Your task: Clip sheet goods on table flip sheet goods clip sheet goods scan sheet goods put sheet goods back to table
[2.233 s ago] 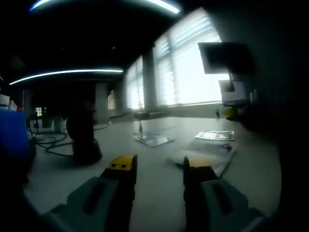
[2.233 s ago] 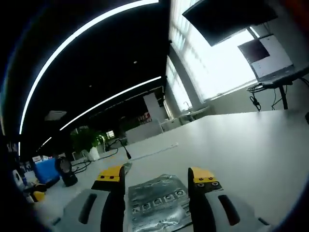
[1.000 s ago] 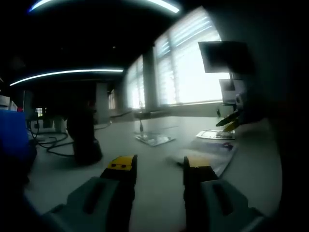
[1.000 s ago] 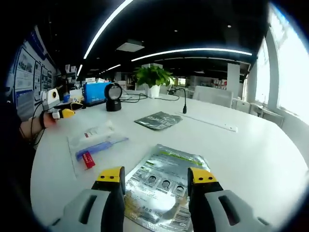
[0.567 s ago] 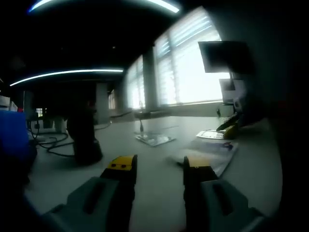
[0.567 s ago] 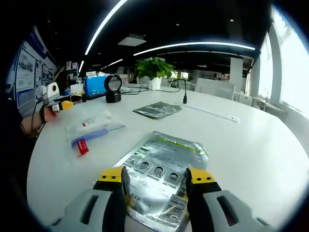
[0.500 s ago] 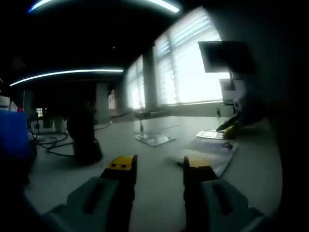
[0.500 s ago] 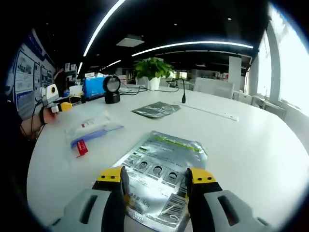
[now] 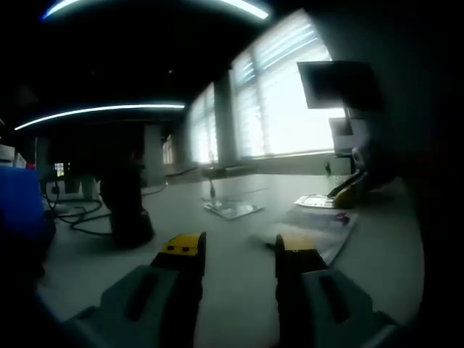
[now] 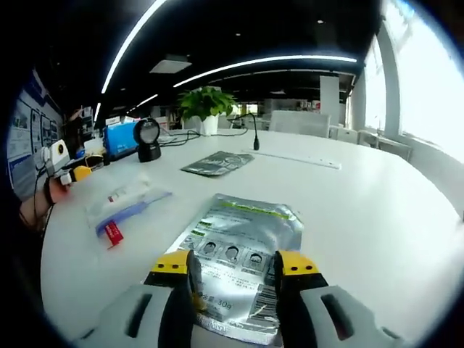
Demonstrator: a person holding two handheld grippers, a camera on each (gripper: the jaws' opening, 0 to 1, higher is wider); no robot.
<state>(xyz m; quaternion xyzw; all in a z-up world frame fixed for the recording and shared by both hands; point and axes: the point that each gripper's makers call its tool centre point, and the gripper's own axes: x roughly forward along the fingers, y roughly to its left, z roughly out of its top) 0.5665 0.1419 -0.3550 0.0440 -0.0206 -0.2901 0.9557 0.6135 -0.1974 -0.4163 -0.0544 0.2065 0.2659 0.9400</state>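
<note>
A silver foil pouch [image 10: 243,239] printed with small pictures lies flat on the white table [image 10: 377,210]. My right gripper [image 10: 232,267] stands low over the pouch's near end, open, with that end between its yellow-tipped jaws. In the left gripper view the same pouch [image 9: 316,201] lies far right, with the right gripper [image 9: 348,190] on it. My left gripper [image 9: 238,248] hovers open over bare table with nothing between its fingers. It also shows at the far left of the right gripper view as the left gripper [image 10: 64,172], held in a hand.
A clear bag holding a blue item and a red tag [image 10: 122,207] lies left of the pouch. A darker foil pouch [image 10: 216,163] lies further back. Behind stand a black scanner [image 10: 148,139], a blue box [image 10: 119,138], a potted plant [image 10: 204,107] and a gooseneck microphone [image 10: 254,132].
The right gripper has swung down from looking across the room to the silver pouch, moved closer, and its jaws have narrowed slightly around the pouch's end. The left gripper has stayed still.
</note>
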